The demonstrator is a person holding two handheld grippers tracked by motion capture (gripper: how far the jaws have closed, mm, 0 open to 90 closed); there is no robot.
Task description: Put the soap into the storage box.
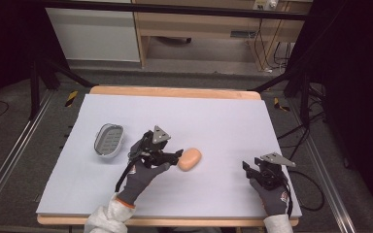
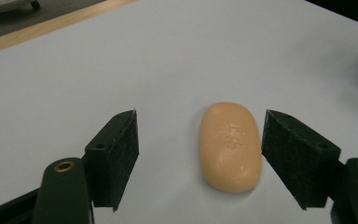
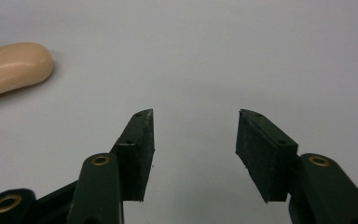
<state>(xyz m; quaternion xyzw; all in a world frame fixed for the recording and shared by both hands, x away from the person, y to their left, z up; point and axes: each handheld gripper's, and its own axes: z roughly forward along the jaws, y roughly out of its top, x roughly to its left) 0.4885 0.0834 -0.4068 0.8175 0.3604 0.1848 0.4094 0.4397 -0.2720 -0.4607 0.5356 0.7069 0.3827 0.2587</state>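
Observation:
An orange oval bar of soap lies flat on the white table cover near the middle. My left gripper is open right beside it. In the left gripper view the soap lies between the two jaws, close against the right pad and well apart from the left pad. My right gripper rests open at the table's right front, nothing between its jaws. The soap's end shows at the far left of the right gripper view.
A grey soap dish with a slotted bottom stands on the left part of the table cover. The table's wooden edge runs along the back. Cables trail off the right side.

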